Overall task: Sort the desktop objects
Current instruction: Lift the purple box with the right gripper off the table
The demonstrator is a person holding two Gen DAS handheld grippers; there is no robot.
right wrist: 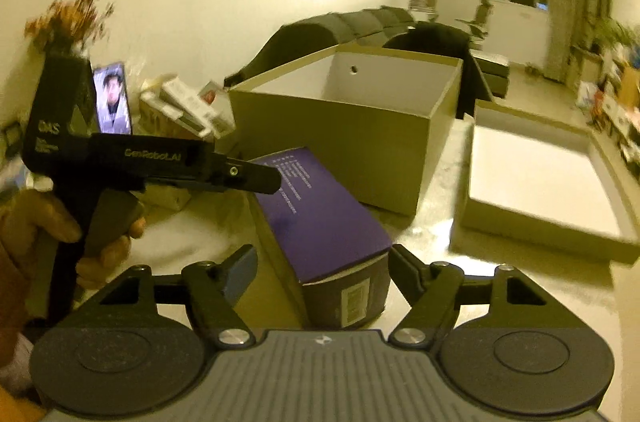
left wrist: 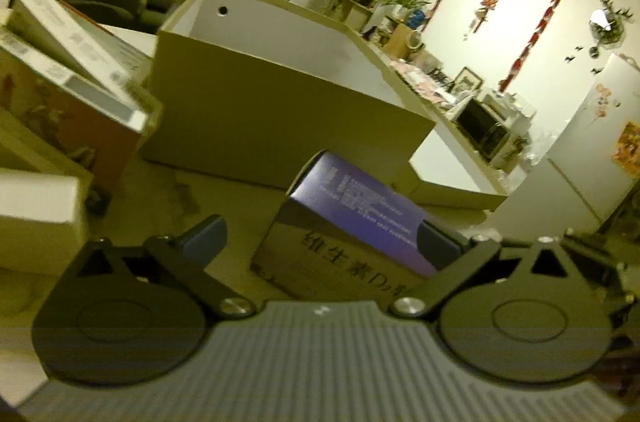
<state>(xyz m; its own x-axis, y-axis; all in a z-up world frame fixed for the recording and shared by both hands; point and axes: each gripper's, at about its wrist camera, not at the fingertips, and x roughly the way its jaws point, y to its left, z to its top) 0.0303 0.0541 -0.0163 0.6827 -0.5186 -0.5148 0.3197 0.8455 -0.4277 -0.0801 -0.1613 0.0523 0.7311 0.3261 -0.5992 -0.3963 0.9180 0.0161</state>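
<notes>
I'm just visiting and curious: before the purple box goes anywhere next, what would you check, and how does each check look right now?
1. Big open carton has free room inside: ok, what shows of its inside looks bare.
2. Purple box rests on the tabletop: ok.
3. Right gripper straddles the box's near end: ok.
4. Right gripper's pads pressing the box: not ok, gaps show.
5. Left gripper gripping the box: not ok, jaws wide.
6. Separate lid clear of the path: ok.
</notes>
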